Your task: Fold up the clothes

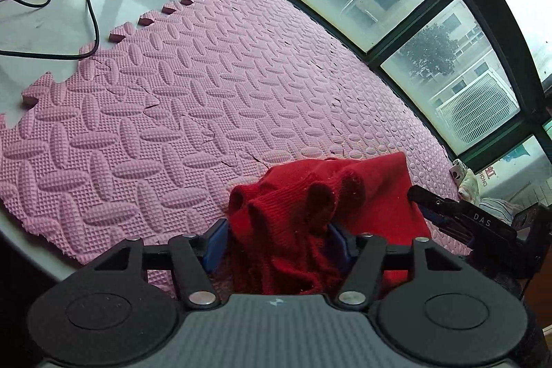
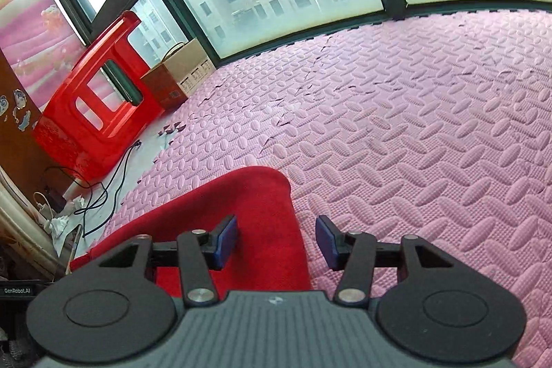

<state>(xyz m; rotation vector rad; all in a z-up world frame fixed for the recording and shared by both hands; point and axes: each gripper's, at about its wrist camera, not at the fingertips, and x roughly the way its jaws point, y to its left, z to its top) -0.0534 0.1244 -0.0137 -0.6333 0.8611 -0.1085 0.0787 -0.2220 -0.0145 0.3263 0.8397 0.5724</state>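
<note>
The red sweater (image 1: 310,216) lies on the pink foam mat (image 1: 165,112), a bunched wad clamped in the left gripper (image 1: 279,240), while the right gripper (image 2: 276,244) gapes empty above its edge, so any tug could unravel the fold.

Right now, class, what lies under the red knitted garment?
The red knitted garment lies on the pink textured foam floor mat, which shows all around it. The mat directly beneath is covered, so anything trapped there cannot be seen.
</note>
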